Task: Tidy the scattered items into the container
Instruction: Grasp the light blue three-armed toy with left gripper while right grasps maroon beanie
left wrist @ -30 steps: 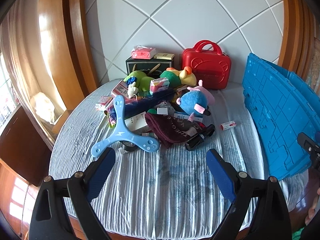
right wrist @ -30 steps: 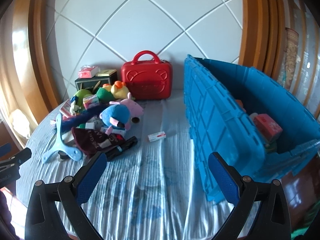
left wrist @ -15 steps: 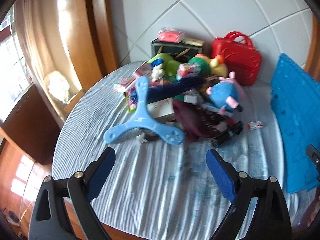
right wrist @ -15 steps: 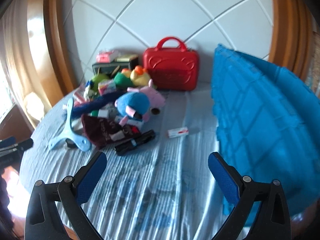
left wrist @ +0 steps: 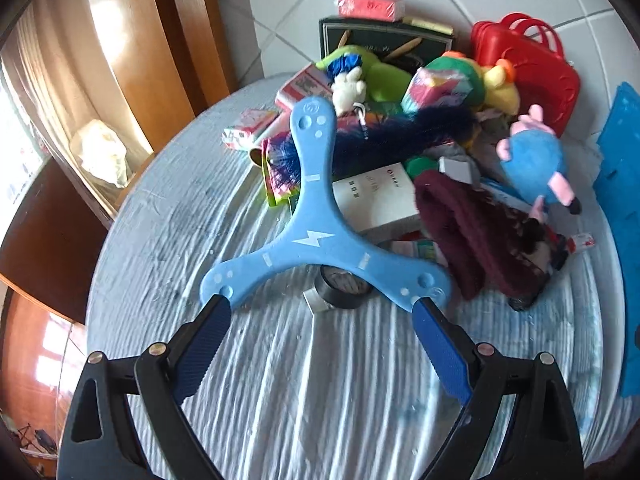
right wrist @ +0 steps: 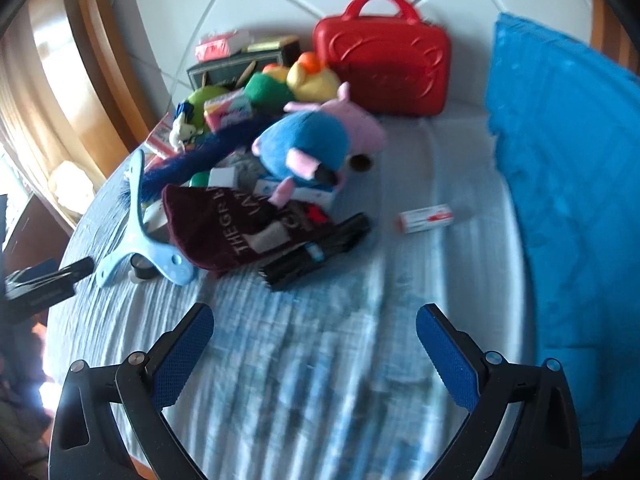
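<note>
The flat, light-blue three-armed foam boomerang (left wrist: 316, 216) with a white lightning bolt at its hub lies at the near edge of the pile on the striped pale-blue tablecloth (left wrist: 320, 380). Its two nearer arms point toward the left gripper (left wrist: 320, 332), while its far arm rests up on a dark-blue feathery strip (left wrist: 400, 136). A black roll of tape (left wrist: 340, 288) sits under its near edge and props it slightly off the cloth.

It looks light and thin, probably a little flexible — not fragile, and unlikely to slip from ribbed pads. The lifted near edge between the two arms, or one arm tip, seems the easiest place to pinch; a grip at the hub would likely snag the tape below.

The left gripper's jaws stand wide open, the fingertips just short of the two near arm tips and holding nothing. The right gripper (right wrist: 316, 340) is also spread wide and empty, above bare cloth and well apart from the pile.

Beside the boomerang lie a white rectangular box (left wrist: 376, 196), a maroon knitted hat with lettering (right wrist: 224, 228) and a blue-and-pink plush toy (right wrist: 308, 144). The blue plastic crate (right wrist: 568, 200) stands at the right of the table — the destination, by my reading.
</note>
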A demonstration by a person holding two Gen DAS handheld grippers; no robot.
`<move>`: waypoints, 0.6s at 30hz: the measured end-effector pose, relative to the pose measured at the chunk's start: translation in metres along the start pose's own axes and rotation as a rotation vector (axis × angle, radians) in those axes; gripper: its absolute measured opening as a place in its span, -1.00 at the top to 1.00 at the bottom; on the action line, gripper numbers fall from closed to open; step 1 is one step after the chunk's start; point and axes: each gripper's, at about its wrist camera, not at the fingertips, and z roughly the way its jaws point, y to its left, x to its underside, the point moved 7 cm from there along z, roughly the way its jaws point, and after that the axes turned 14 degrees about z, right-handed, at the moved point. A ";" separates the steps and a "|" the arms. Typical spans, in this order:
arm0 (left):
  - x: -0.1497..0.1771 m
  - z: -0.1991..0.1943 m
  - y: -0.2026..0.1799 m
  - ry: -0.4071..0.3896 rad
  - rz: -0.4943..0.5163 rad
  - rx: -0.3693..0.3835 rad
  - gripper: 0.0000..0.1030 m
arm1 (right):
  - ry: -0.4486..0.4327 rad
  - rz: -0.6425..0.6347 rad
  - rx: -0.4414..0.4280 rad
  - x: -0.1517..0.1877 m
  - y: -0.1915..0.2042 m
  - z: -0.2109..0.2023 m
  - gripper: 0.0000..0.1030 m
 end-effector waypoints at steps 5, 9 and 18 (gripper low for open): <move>-0.010 0.046 -0.001 0.038 -0.058 0.064 -0.81 | 0.030 -0.004 0.023 -0.007 0.031 0.037 -0.99; -0.028 0.074 -0.004 0.026 -0.150 0.055 -0.81 | 0.029 -0.010 0.029 -0.012 0.037 0.053 -0.99; -0.010 0.115 -0.013 0.052 -0.278 0.001 -0.89 | 0.101 -0.069 -0.012 -0.018 0.038 0.106 -0.99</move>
